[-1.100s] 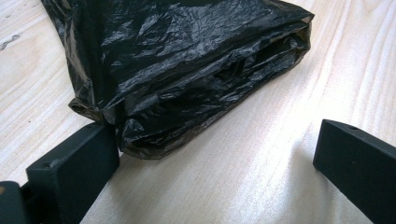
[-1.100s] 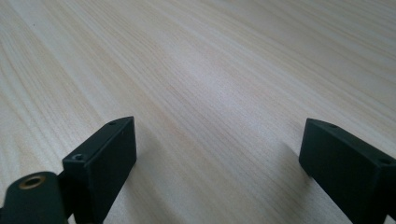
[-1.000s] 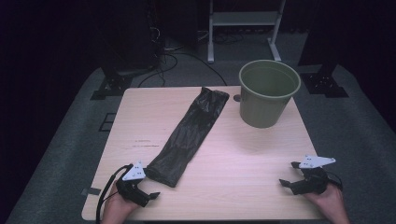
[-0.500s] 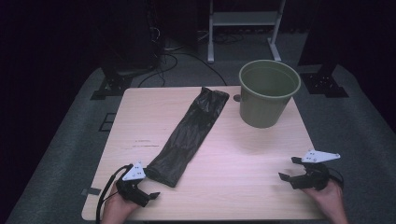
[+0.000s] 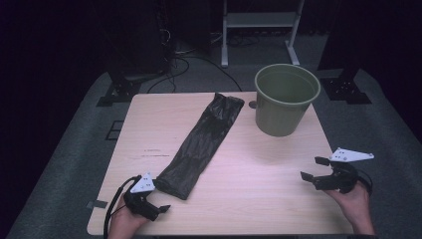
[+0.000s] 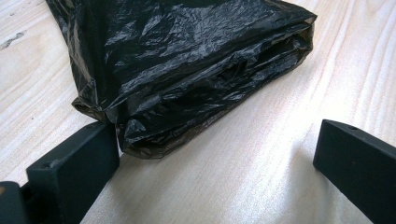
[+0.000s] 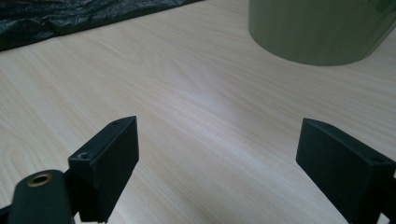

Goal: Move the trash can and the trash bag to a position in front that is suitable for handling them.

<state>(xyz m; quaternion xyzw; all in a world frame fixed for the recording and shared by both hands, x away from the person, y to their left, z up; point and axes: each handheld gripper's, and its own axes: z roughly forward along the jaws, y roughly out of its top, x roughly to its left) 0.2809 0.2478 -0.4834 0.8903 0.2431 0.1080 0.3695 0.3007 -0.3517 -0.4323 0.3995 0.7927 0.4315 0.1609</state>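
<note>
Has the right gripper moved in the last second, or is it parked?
Yes. In the high view the right gripper has lifted off the table, its grey plate now standing higher against the table's right edge. Its jaws are open and empty.

Black grippers (image 5: 158, 208); square fingers (image 7: 108, 168); grey plates; trailing cables.

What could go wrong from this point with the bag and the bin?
The black bag lies flat and folded on the table; the open left gripper has only one jaw at its edge, so it may pinch one thin layer or slip. The green bin stands near the table's far right corner and might tip off if nudged.
</note>
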